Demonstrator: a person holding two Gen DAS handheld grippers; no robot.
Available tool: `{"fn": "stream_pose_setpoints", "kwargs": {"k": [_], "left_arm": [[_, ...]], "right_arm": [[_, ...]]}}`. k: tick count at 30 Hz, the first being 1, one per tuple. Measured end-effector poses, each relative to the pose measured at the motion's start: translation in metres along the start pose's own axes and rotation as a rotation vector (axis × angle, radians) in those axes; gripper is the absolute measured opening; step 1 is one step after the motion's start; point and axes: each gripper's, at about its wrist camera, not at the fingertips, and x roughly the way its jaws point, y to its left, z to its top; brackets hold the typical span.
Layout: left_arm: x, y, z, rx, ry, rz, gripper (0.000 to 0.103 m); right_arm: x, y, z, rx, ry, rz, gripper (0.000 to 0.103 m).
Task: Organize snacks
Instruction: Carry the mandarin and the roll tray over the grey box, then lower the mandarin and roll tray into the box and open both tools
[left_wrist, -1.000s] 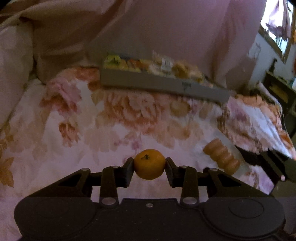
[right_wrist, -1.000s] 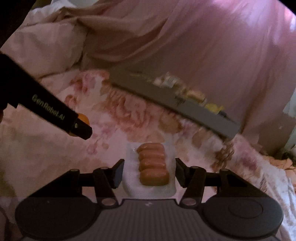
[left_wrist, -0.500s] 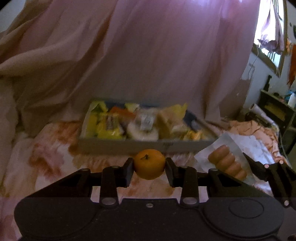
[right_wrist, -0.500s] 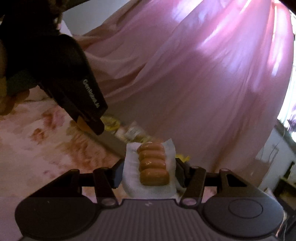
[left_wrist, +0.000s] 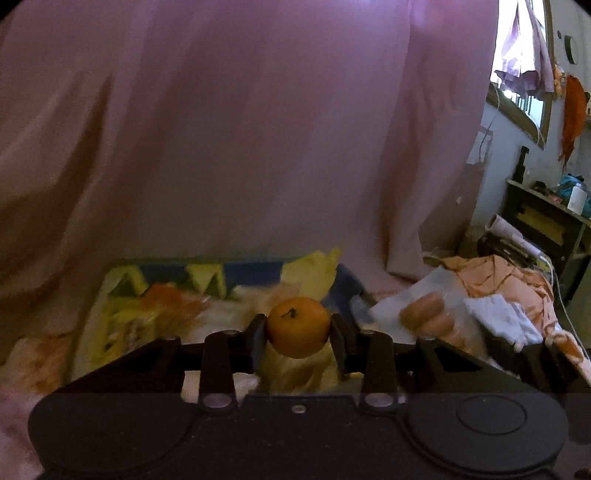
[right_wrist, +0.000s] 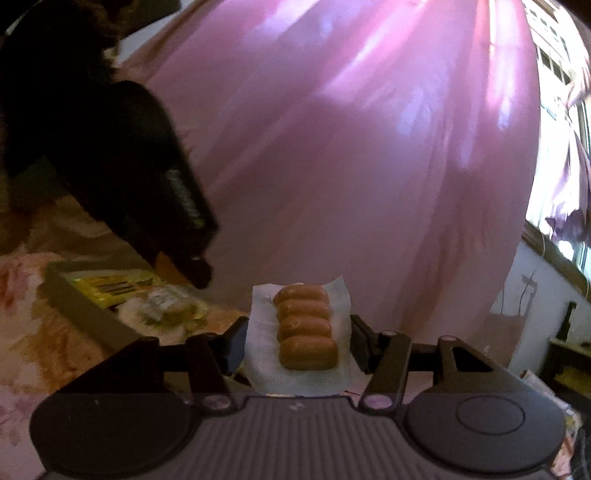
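Note:
My left gripper (left_wrist: 298, 328) is shut on a small orange mandarin (left_wrist: 298, 326), held above a grey snack tray (left_wrist: 88, 317) full of yellow and orange packets. My right gripper (right_wrist: 298, 338) is shut on a clear sausage pack (right_wrist: 306, 328) with a row of brown sausages, lifted off the bed. The sausage pack (left_wrist: 424, 314) shows blurred in the left wrist view, just right of the tray. In the right wrist view the left gripper (right_wrist: 199, 269) hangs dark over the snack tray (right_wrist: 85, 310) at lower left.
A floral bedspread (right_wrist: 33, 332) lies under the tray. A big pink curtain (left_wrist: 258, 129) hangs right behind it. Crumpled peach and white cloths (left_wrist: 506, 291) lie at the bed's right end, with a dark cabinet (left_wrist: 543, 221) and a window (right_wrist: 561, 147) beyond.
Both grippers rose and moved forward toward the tray, each keeping its grip. The left one went from over the bedspread to above the tray; the right view swung up to the curtain.

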Motion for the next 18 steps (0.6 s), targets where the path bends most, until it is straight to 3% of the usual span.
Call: {"fn": "stream_pose_setpoints", "kwargs": {"k": [5,10,18], "left_arm": [[0.049,-0.020,0.015,0.036,0.000,0.004,0.039],[0.088,-0.038,0.018,0.095,0.014,-0.001,0.039],[0.119,-0.043,0.005,0.096,0.070,0.043,0.039]], "right_arm": [[0.024,-0.005,-0.024,0.037,0.003,-0.003,0.061],[0.046,-0.020,-0.037,0.162,0.026,0.003,0.061],[0.064,-0.038,-0.051,0.288,0.086,0.050,0.062]]}}
